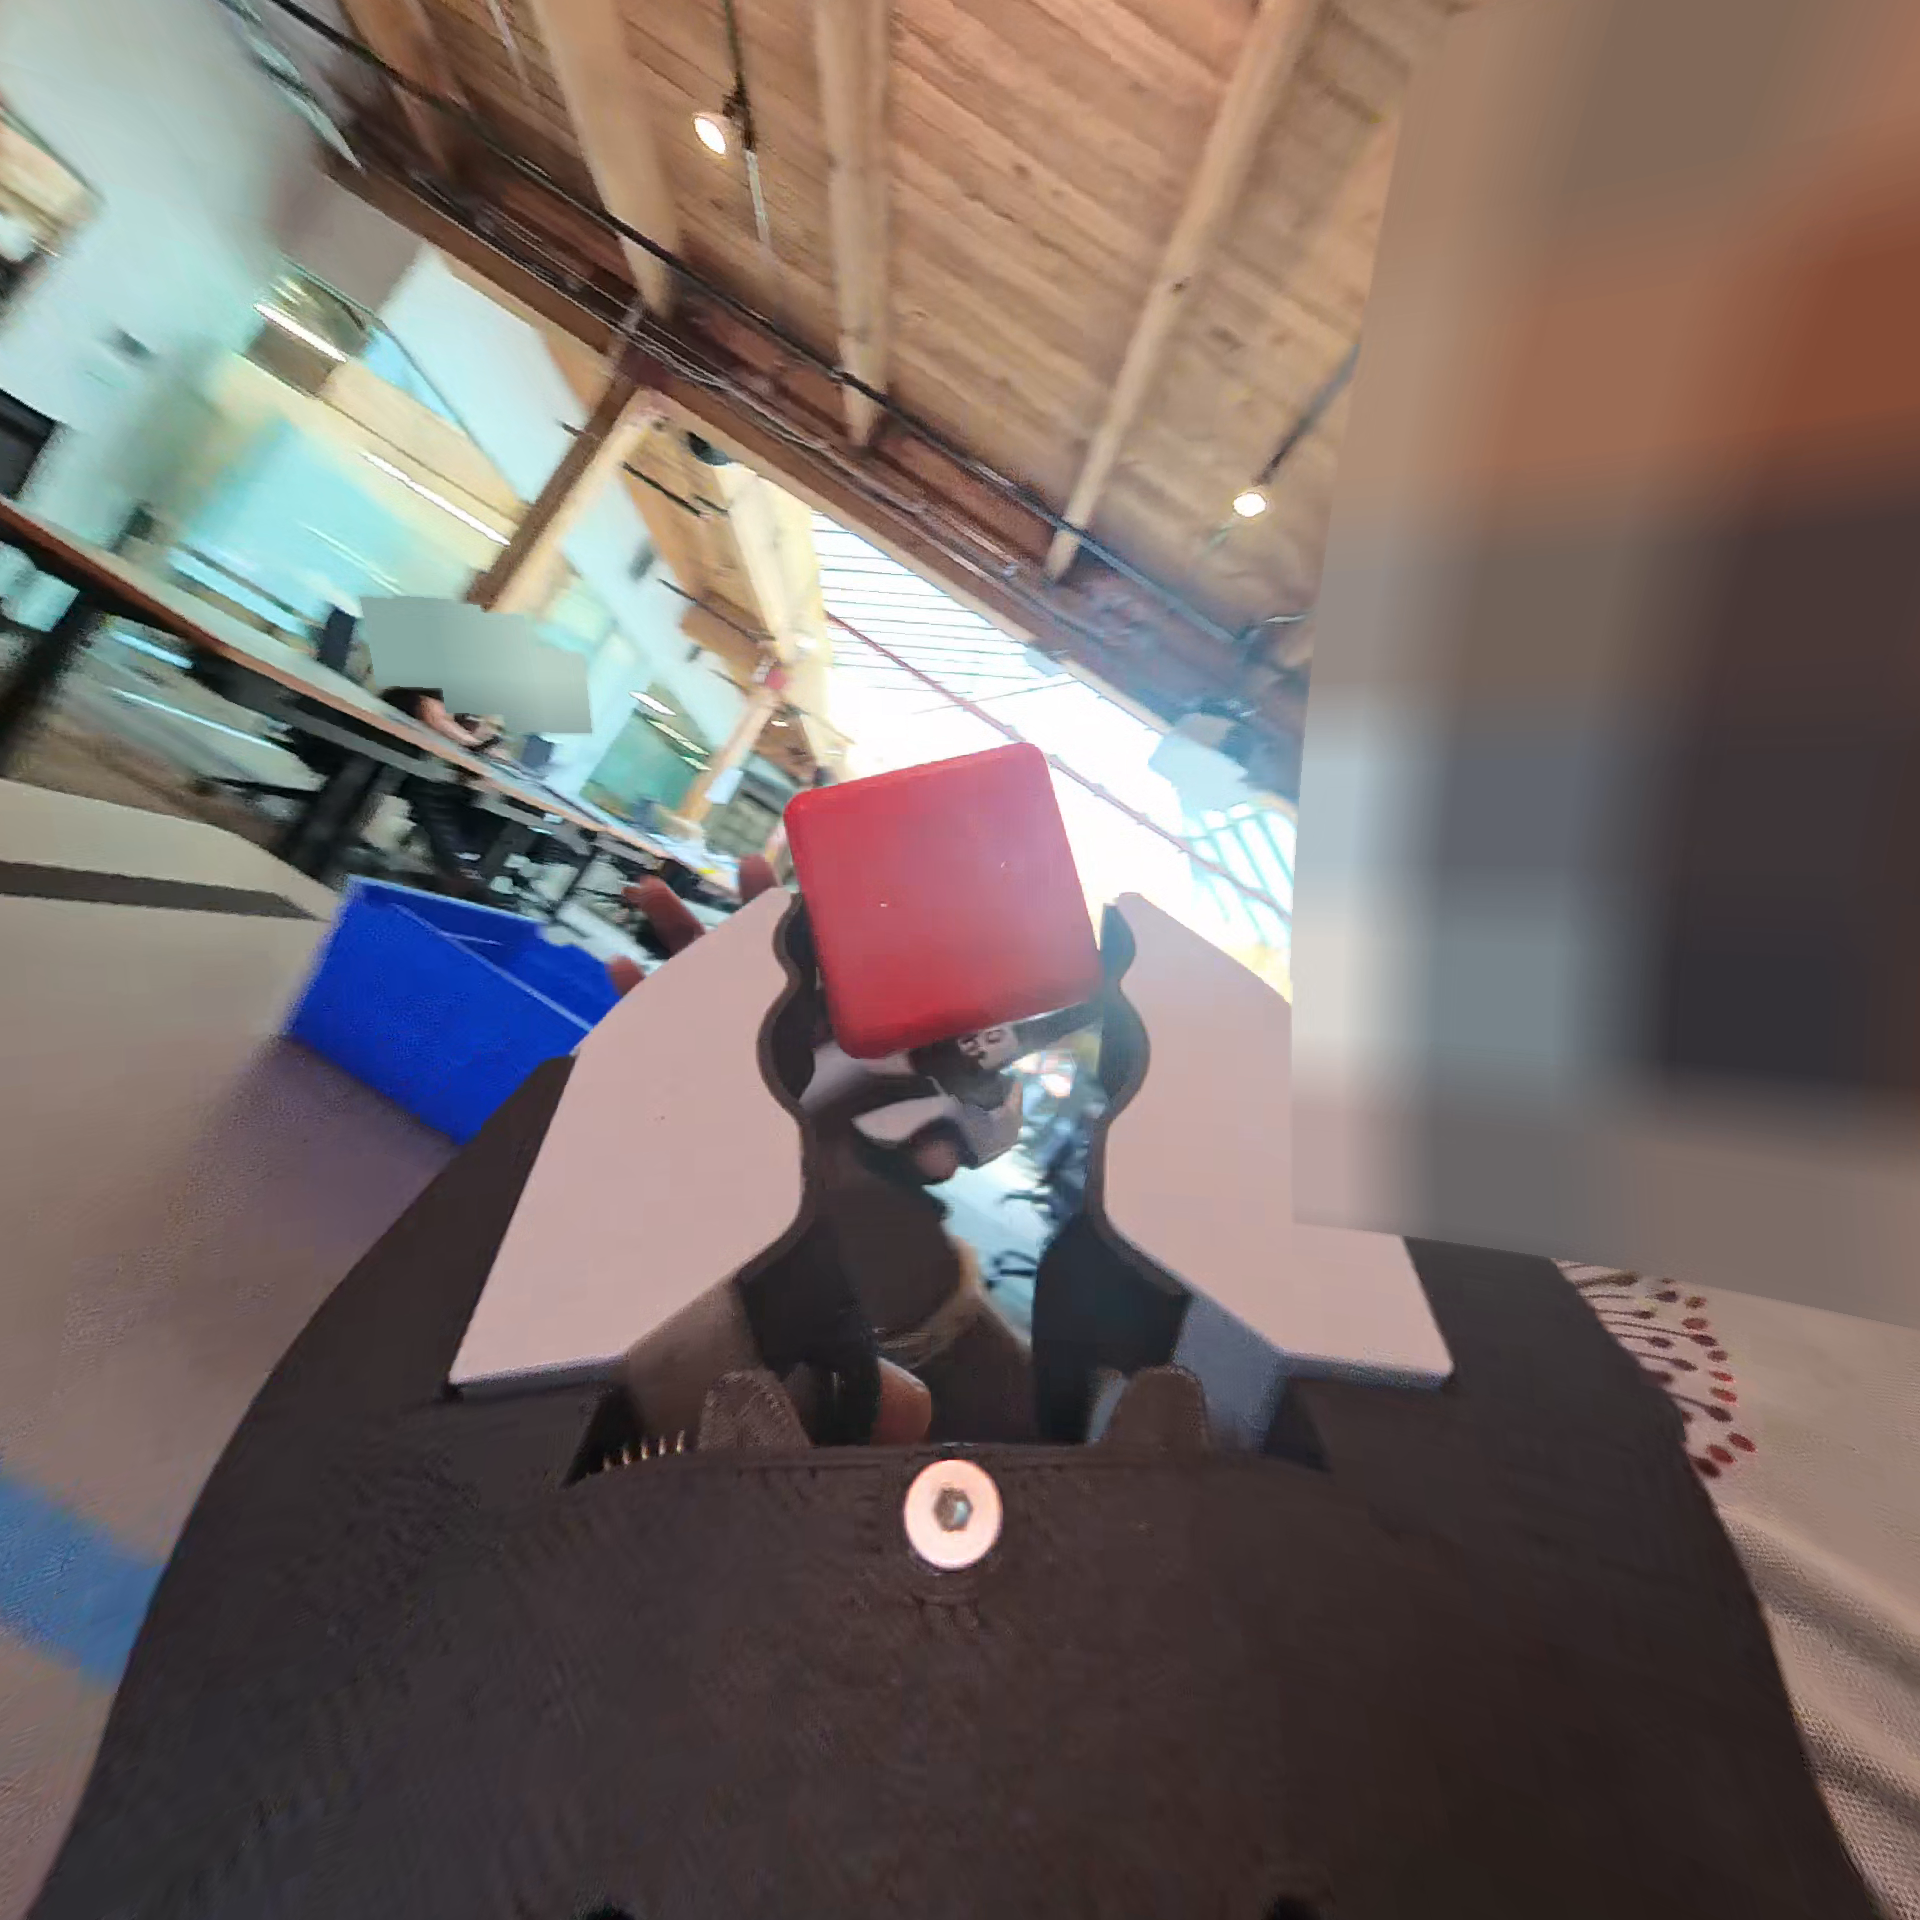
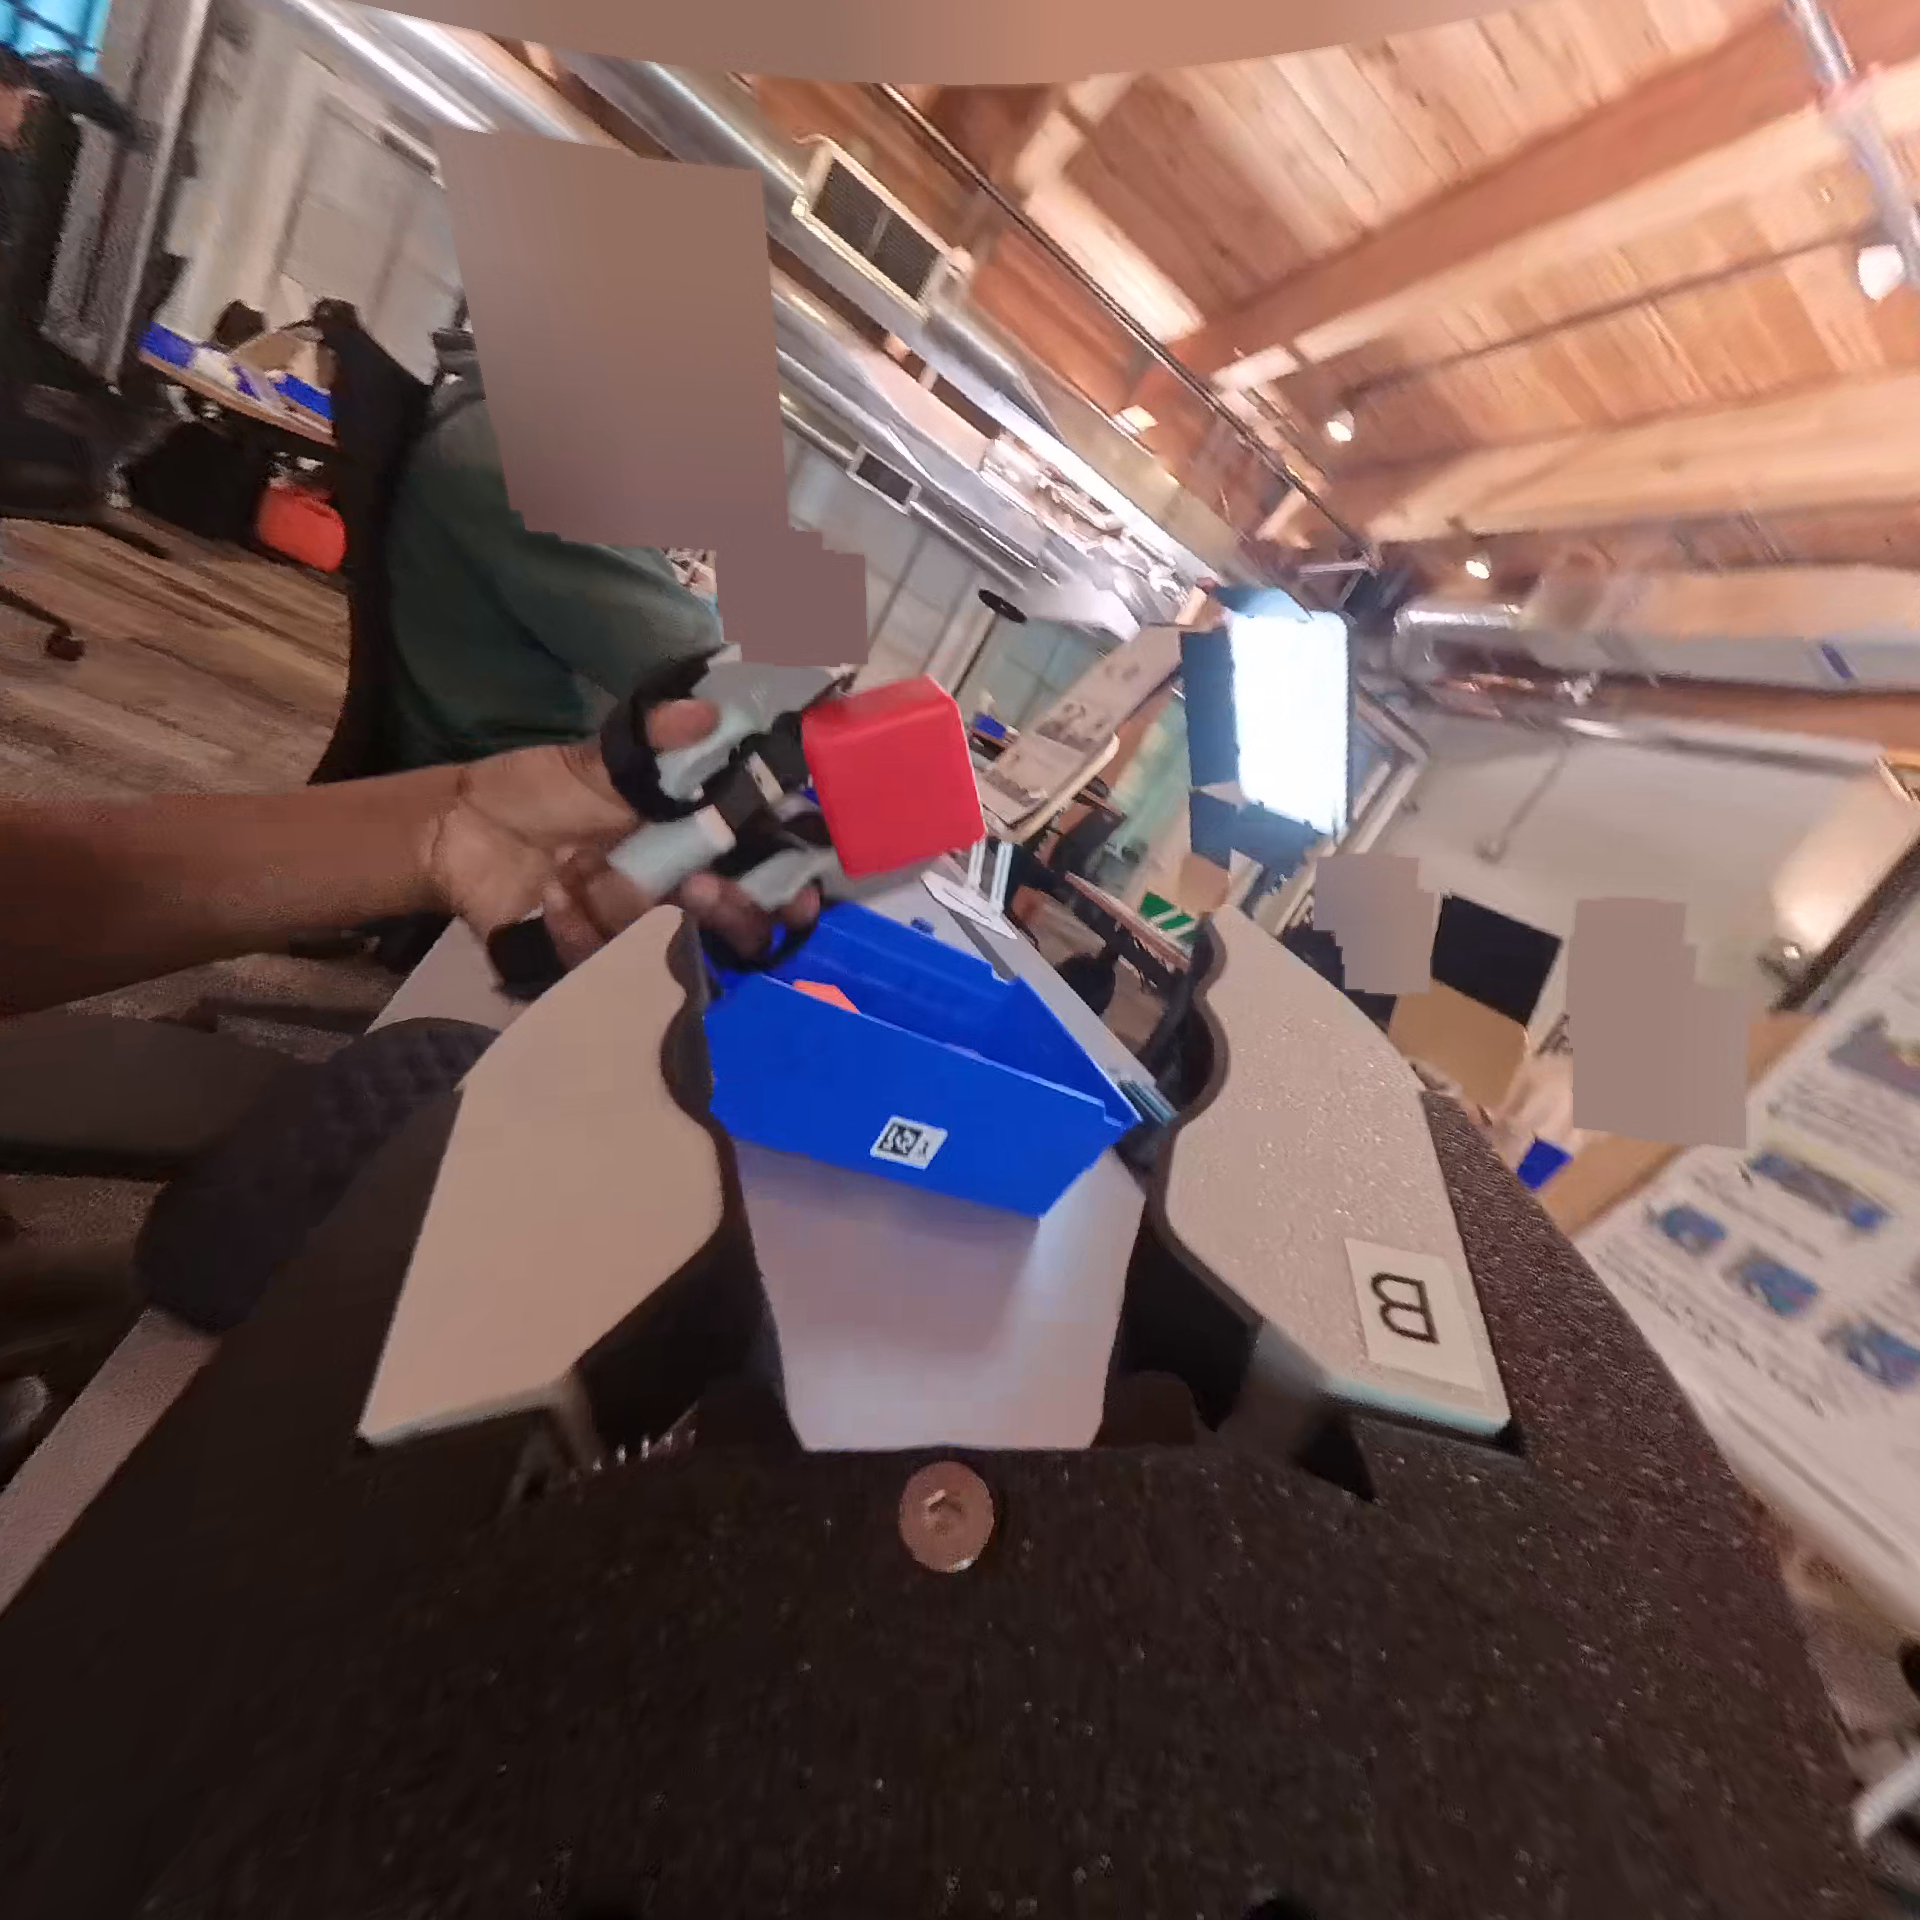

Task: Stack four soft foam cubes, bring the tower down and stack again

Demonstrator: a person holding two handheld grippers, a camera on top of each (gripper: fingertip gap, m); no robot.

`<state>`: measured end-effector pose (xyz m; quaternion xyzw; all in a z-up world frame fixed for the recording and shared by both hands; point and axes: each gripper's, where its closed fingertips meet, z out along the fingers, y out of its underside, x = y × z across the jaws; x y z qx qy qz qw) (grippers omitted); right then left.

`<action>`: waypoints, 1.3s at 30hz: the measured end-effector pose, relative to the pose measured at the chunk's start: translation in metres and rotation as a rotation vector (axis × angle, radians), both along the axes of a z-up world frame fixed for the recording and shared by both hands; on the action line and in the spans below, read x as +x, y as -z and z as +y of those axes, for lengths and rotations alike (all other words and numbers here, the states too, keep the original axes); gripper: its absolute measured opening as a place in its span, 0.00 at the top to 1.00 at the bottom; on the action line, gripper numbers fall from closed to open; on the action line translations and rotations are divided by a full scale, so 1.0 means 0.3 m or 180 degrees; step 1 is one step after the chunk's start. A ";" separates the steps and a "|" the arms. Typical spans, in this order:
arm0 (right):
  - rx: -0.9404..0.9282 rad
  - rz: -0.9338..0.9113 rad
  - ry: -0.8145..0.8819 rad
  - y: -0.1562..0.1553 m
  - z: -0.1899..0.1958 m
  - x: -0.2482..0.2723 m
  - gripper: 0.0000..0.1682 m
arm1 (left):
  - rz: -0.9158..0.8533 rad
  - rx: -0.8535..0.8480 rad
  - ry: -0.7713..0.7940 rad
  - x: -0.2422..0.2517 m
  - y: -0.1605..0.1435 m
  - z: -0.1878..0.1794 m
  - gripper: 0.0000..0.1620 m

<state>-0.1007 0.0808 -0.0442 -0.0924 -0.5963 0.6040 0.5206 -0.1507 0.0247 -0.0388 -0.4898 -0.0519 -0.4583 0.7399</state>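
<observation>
My left gripper (image 1: 951, 920) is shut on a red foam cube (image 1: 940, 899), pinched by its sides between the fingertips and held up in the air. The right wrist view shows the same cube (image 2: 894, 774) above a blue bin (image 2: 904, 1081), in the hand-held left gripper (image 2: 800, 790). My right gripper (image 2: 945, 935) is open and empty, its fingers wide apart, pointing at the bin. An orange piece (image 2: 828, 994) shows inside the bin. No other cubes are in view.
The blue bin (image 1: 447, 997) stands on a grey table (image 2: 935, 1299). A person in a green top (image 2: 499, 603) sits behind the bin. A black padded chair arm (image 2: 291, 1143) is at the left. Printed sheets (image 2: 1766, 1247) lie at the right. My hands' fingertips stand some 10 centimeters from each other.
</observation>
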 end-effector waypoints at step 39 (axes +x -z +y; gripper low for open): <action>0.2417 -0.4569 0.0790 0.714 0.178 -0.219 0.71 | 0.2893 -0.2190 -0.1667 -0.208 0.332 -0.105 0.48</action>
